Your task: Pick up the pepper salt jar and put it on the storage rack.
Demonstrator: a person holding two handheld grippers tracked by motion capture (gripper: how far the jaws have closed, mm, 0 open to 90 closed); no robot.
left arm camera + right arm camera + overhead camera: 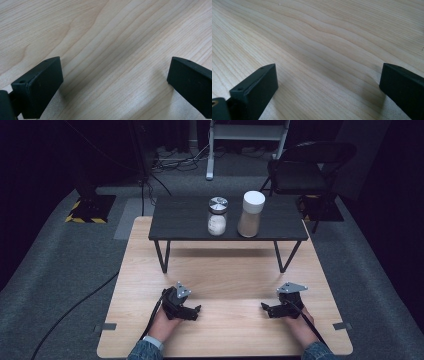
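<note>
Two containers stand on a small black shelf table at the far side of the wooden tabletop. One is a glass jar with a metal lid, holding white grains. The other is a taller jar with a white lid. My left gripper rests low on the wood at the near left, jaws wide apart with nothing between them. My right gripper rests at the near right, also open and empty. Both point inward toward each other.
The shelf table stands on thin black legs over the wooden top. A folding chair and a white stand sit on the grey carpet beyond. Cables trail across the floor at left.
</note>
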